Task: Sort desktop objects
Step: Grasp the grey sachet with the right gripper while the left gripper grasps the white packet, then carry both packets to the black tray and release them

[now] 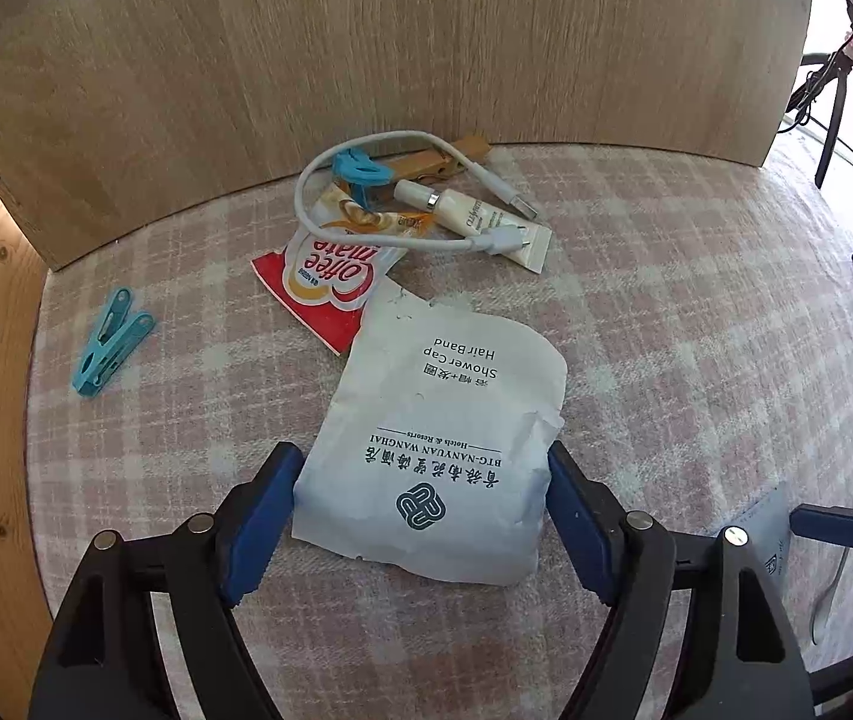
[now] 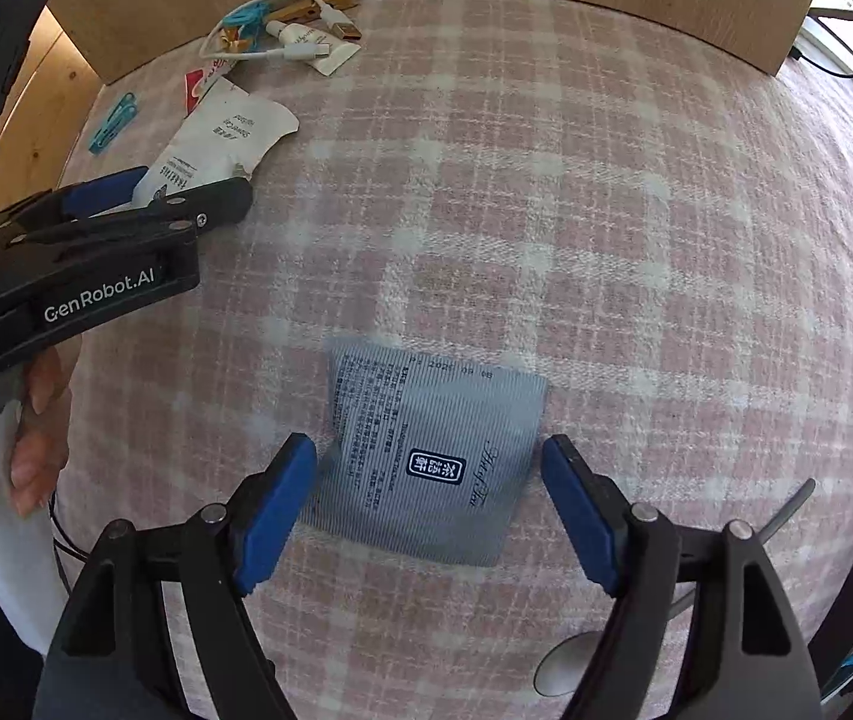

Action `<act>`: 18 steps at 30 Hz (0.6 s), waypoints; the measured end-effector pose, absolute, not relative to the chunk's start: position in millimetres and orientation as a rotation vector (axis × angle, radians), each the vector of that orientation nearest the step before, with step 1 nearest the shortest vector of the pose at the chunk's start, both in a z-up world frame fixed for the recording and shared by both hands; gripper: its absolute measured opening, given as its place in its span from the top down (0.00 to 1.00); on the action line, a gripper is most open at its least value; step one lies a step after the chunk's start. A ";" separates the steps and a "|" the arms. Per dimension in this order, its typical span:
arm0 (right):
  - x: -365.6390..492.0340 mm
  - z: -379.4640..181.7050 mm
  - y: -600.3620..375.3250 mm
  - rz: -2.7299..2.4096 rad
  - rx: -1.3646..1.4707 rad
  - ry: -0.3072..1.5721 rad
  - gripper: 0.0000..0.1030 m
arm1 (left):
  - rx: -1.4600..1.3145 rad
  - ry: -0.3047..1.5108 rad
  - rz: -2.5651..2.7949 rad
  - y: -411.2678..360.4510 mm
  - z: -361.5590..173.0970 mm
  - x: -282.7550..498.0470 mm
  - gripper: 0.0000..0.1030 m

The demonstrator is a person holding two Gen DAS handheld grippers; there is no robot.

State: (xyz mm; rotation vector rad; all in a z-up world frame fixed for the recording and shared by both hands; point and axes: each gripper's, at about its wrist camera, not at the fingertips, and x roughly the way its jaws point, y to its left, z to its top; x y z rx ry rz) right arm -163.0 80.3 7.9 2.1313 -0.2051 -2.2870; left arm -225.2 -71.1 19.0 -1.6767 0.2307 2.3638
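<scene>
left tool (image 1: 420, 516): mine, spread wide, straddling the white packet (image 1: 432, 450); pads just beside its edges, no pinch.
right tool (image 2: 426, 510): spread wide over the grey sachet (image 2: 432, 456), pads clear of it.
worktop (image 2: 606, 210): pink checked cloth.
pile at back: cable (image 1: 366, 192), tube (image 1: 474, 216), red sachet (image 1: 324, 282).
blue peg (image 1: 111, 342): alone, far left.

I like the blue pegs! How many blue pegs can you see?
2. One peg lies alone at the left on the cloth. The other peg sits in the pile by the wooden board, under the white cable. More could be hidden in that pile.
</scene>
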 end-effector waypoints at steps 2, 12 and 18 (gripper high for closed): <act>-164.7 6.5 71.5 -2.290 2.141 -0.146 0.18 | -1.672 0.225 2.373 -70.9 18.9 -224.1 0.27; -160.9 18.3 69.7 -2.349 2.095 -0.014 0.53 | -1.607 0.221 2.402 -66.6 19.3 -208.2 0.37; -158.2 26.2 87.2 -2.365 2.077 -0.103 0.74 | -1.610 0.207 2.423 -66.2 20.1 -191.5 0.38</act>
